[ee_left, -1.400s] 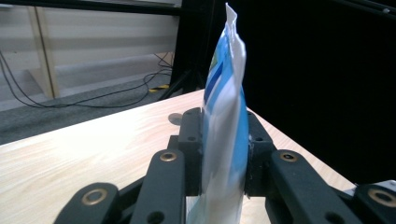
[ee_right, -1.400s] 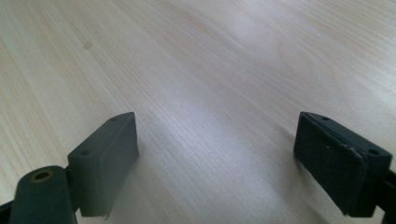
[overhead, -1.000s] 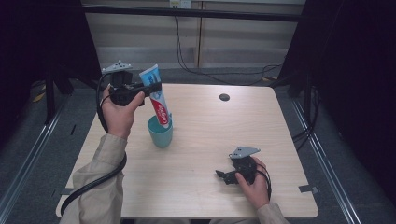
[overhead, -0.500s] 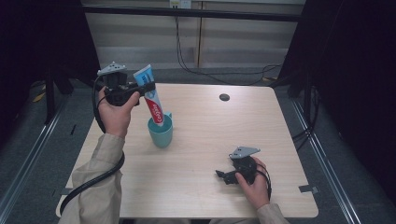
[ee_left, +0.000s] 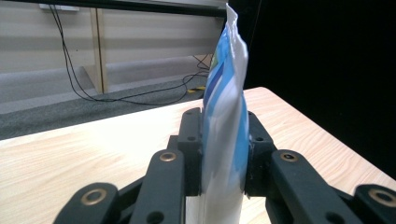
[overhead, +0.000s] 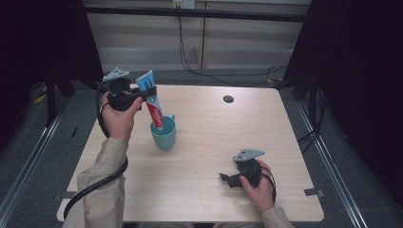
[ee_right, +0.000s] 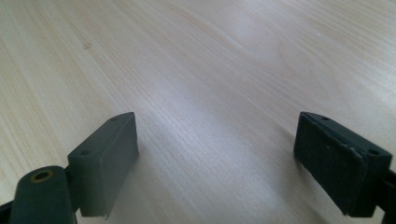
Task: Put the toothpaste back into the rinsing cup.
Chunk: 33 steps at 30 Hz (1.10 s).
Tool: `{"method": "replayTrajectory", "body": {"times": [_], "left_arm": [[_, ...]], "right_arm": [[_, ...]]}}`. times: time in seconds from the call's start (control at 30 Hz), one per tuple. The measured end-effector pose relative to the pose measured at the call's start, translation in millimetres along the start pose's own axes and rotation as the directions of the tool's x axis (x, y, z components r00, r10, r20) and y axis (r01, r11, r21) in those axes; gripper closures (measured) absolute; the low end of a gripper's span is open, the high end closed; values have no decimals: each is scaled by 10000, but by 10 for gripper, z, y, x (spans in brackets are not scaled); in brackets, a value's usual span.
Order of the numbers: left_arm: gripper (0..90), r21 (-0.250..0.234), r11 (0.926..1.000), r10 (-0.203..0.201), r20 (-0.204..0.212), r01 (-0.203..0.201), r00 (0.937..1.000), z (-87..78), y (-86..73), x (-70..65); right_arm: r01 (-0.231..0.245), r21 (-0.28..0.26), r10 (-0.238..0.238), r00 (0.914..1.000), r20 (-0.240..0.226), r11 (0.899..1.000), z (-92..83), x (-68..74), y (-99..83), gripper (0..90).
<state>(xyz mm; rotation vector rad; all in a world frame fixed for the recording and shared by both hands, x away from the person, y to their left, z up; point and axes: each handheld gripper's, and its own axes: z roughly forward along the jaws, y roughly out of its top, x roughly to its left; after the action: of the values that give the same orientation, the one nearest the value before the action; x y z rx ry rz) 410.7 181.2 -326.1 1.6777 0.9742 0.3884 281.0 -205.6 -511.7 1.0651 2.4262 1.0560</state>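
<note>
Nearest, at five o'clock, the right gripper (overhead: 227, 179) rests on the table (overhead: 285, 142); its own view shows the jaws apart. At ten o'clock, the left gripper (overhead: 149, 91) clamps a toothpaste tube (overhead: 153, 102), its lower end inside the teal cup (overhead: 163, 134).

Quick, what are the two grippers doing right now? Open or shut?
Left gripper: shut on the toothpaste tube, whose lower end is in the teal cup.
Right gripper: open, holding nothing, low over the table.

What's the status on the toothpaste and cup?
Left gripper shut on toothpaste tube, lower end inside teal cup. Right gripper open, empty, low over the table. Nothing in the way.
</note>
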Motion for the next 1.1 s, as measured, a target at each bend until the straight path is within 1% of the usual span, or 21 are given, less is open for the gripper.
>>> {"method": "replayTrajectory", "body": {"times": [0.13, 0.2, 0.27, 0.43, 0.47, 0.5, 0.57, 0.6, 0.83, 0.93, 0.97, 1.1], "left_arm": [[741, 101, 9999, 43, -81, -42, 10000, 17, -33, 17], [741, 90, 10000, -13, -123, 14, 9999, 23, -47, 19], [741, 92, 10000, 34, -157, -32, 9999, 32, -62, 25], [741, 217, 9998, 42, -130, -40, 9999, 60, -96, 33], [741, 198, 9998, -22, -106, 24, 9999, 70, -106, 35], [741, 244, 9997, 15, -126, -12, 9999, 74, -112, 41], [741, 217, 9998, -39, -109, 42, 9999, 82, -126, 37], [740, 275, 9996, 20, -125, -17, 9999, 86, -132, 39], [740, 377, 9992, -124, -49, 126, 9999, 123, -199, 25], [740, 421, 9991, -104, -30, 105, 9999, 141, -224, 22], [740, 394, 9991, -162, -22, 163, 9999, 153, -237, 18], [740, 531, 9984, -187, -13, 187, 9998, 201, -288, 4]], "right_arm": [[7, 3, -7, 10000, -6, 10000, 0, -1, 0, 133], [7, 3, -7, 10000, -5, 10000, 0, -1, 0, 133], [4, 1, -4, 10000, -7, 10000, 0, 0, 0, 133], [0, -1, 0, 10000, -2, 10000, 0, 0, 0, 133], [5, 1, -5, 10000, -7, 10000, 0, 0, 0, 133], [-3, -2, 3, 10000, -2, 10000, 0, 0, 0, 133], [3, 2, -3, 10000, -7, 10000, 0, 0, 0, 133], [4, 1, -4, 10000, -6, 10000, 0, 0, 0, 133], [24, 9, -24, 10000, -10, 10000, 0, -1, -1, 133], [21, 9, -21, 10000, -13, 10000, 0, -1, 0, 133], [25, 9, -25, 10000, -11, 10000, 0, -1, -1, 133], [31, 9, -31, 10000, -9, 10000, 0, -1, -1, 133]]}}
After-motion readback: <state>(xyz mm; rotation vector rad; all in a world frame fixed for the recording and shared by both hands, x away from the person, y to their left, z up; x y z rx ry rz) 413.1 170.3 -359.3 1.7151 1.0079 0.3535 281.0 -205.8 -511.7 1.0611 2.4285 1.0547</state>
